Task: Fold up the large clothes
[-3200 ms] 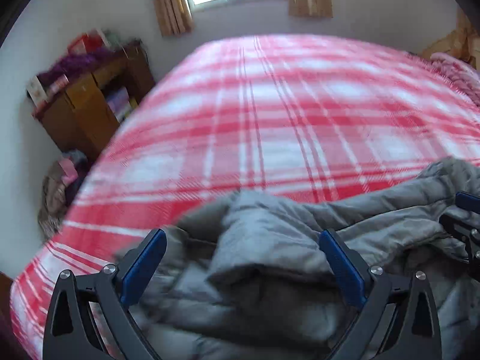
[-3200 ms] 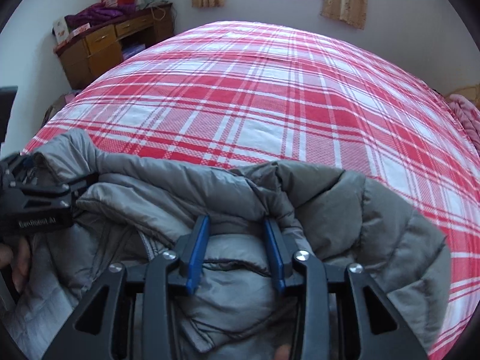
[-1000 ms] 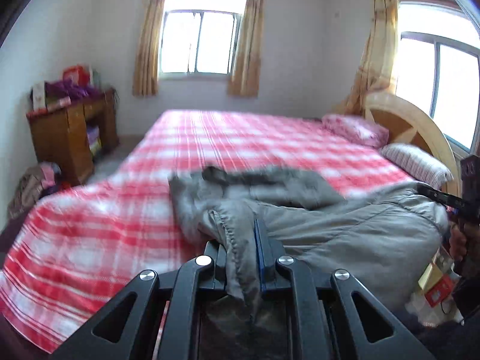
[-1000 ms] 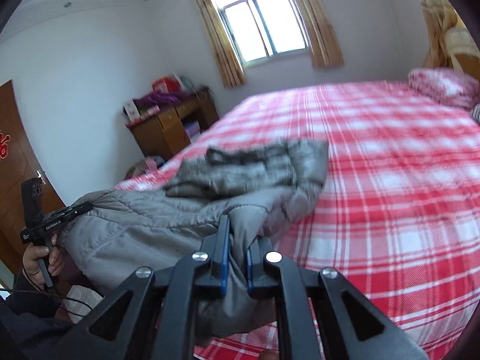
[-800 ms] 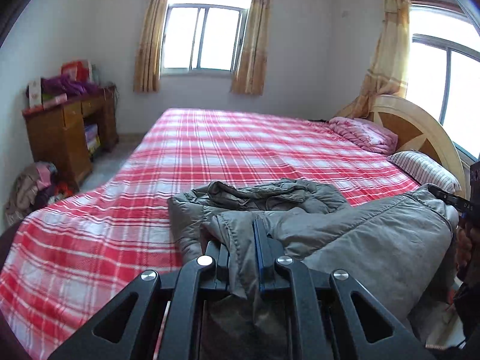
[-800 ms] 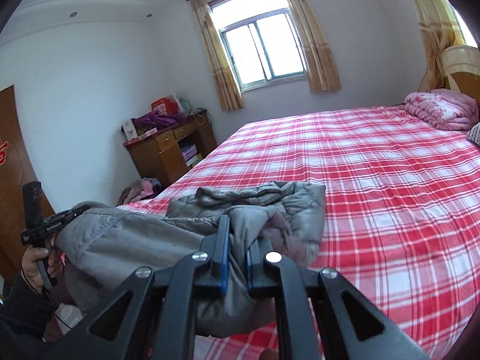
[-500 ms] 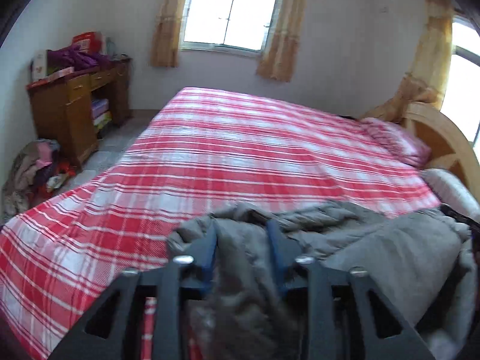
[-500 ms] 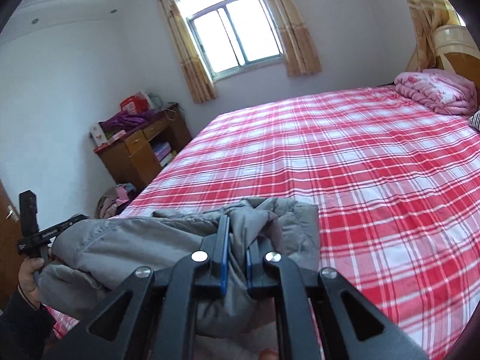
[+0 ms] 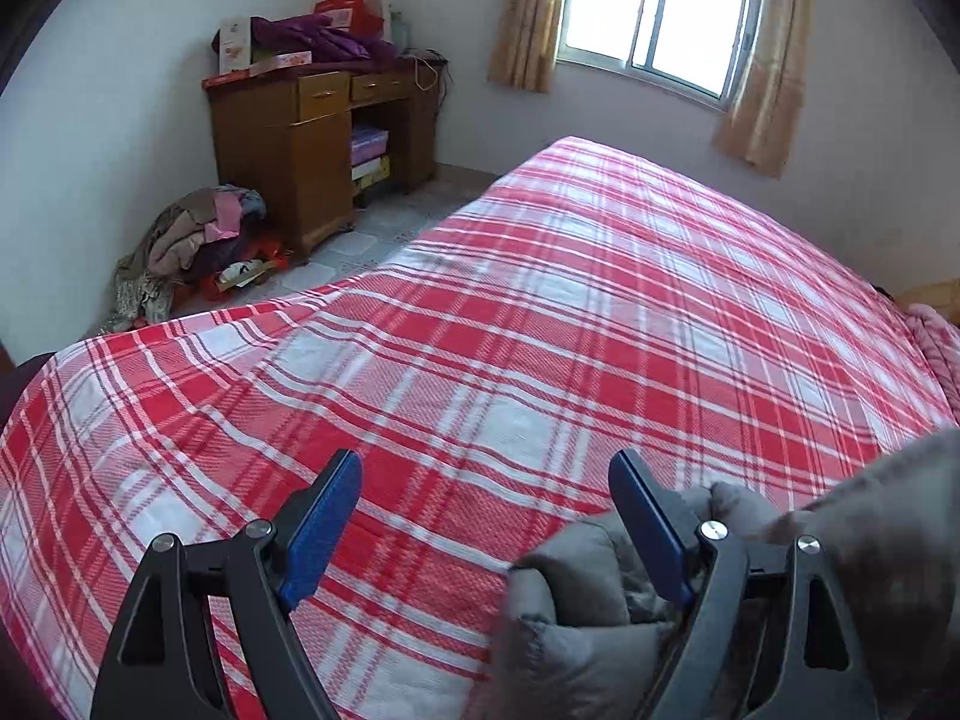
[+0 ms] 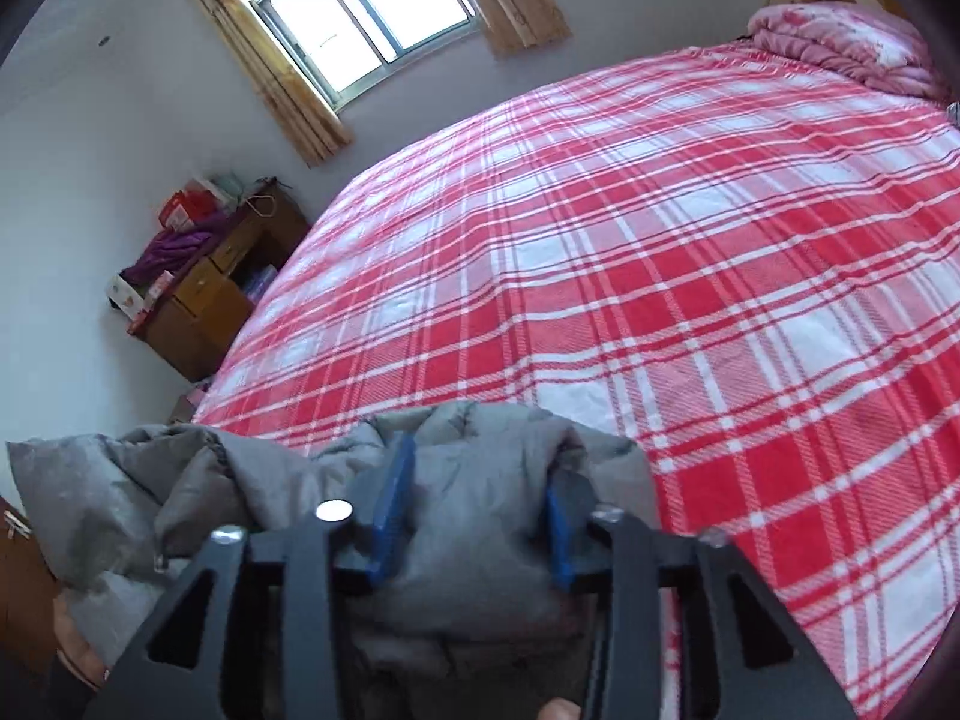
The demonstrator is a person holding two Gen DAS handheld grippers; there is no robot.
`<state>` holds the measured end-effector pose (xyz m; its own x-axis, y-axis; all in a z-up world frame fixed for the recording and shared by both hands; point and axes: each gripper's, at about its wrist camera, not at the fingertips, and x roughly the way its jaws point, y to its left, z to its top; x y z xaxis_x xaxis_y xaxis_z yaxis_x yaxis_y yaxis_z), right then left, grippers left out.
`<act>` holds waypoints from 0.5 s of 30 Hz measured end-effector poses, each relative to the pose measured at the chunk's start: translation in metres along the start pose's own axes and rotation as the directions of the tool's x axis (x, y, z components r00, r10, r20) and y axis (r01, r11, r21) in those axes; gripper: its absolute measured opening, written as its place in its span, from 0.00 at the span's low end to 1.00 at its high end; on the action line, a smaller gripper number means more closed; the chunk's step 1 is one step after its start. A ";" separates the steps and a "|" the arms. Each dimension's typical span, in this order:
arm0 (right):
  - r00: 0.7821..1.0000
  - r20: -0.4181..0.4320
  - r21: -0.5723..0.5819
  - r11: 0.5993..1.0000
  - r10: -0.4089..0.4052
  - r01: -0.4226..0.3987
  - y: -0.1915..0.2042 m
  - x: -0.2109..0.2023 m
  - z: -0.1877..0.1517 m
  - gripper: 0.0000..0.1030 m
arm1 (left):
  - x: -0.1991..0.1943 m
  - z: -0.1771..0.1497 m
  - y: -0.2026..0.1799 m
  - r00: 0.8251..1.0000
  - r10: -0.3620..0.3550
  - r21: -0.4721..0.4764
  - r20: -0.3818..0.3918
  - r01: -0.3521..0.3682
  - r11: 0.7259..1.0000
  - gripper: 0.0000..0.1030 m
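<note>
I see the bed (image 9: 540,330) under a red-and-white plaid sheet filling both views, with the grey jacket (image 10: 480,480) bunched at its near edge. From the right wrist the jacket lies straight ahead and runs off to the left; a fold of it sits between the right tongs (image 10: 474,516), whose jaws are opening, the blue pads at either side of the fold, so no grip that I can see. From the left wrist the jacket (image 9: 576,600) is at lower right, bunched behind and against the right-hand finger; the left tongs (image 9: 486,528) are opening wide, with only plaid sheet in the gap. A wooden desk (image 9: 312,144) stands by the far wall.
</note>
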<state>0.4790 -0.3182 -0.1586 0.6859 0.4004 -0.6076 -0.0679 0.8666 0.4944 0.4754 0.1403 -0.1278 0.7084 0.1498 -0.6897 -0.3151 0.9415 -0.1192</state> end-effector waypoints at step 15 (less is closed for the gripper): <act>0.994 0.067 -0.272 0.957 -0.090 0.105 0.071 -0.060 -0.038 0.85 | -0.073 -0.038 -0.086 0.993 -0.070 0.399 0.093 0.027 0.917 0.94</act>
<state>0.4060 -0.2696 -0.1111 0.7362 0.2996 -0.6068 -0.1895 0.9521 0.2402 0.4272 0.0369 -0.0944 0.7846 0.1109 -0.6100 -0.0178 0.9875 0.1566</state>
